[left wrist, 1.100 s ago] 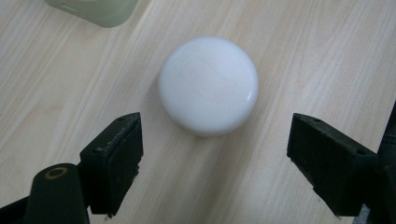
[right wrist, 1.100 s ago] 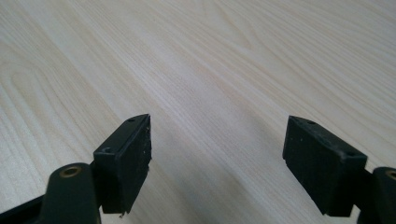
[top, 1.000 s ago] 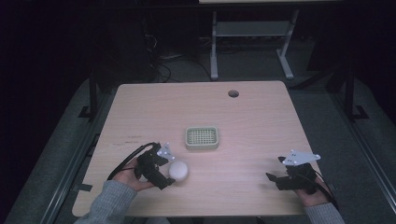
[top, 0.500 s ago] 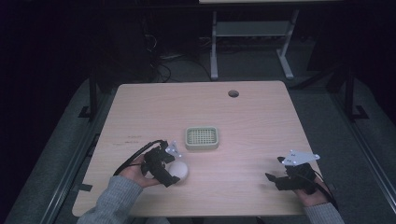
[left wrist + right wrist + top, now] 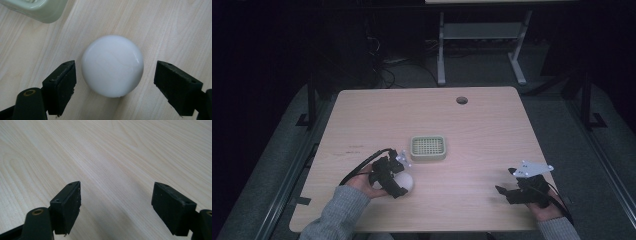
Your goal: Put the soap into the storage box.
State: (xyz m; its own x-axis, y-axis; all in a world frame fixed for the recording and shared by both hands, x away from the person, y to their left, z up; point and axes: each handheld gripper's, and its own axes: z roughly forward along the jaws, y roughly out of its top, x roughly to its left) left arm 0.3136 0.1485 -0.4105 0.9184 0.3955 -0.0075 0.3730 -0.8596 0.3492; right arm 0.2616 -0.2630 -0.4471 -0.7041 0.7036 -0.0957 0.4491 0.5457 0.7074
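Fingers spread wide on both grippers, a white ball [image 5: 112,65] between the left pair.
Pale wood bench [image 5: 492,130] in a dark room; the ball sits at seven o'clock from the green tray [image 5: 428,148], untouched inside the left gripper [image 5: 113,82]. Right gripper [image 5: 116,202] hovers at four o'clock over bare wood.

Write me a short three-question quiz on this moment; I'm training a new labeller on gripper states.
1. True or false: the left gripper has its jaws apart, either side of the white ball.
2. What lies between the right gripper's jaws? A) the ball B) bare table C) the tray
3. What colour is the gridded tray beyond the ball?

Key: 1 true; 2 B; 3 pale green.
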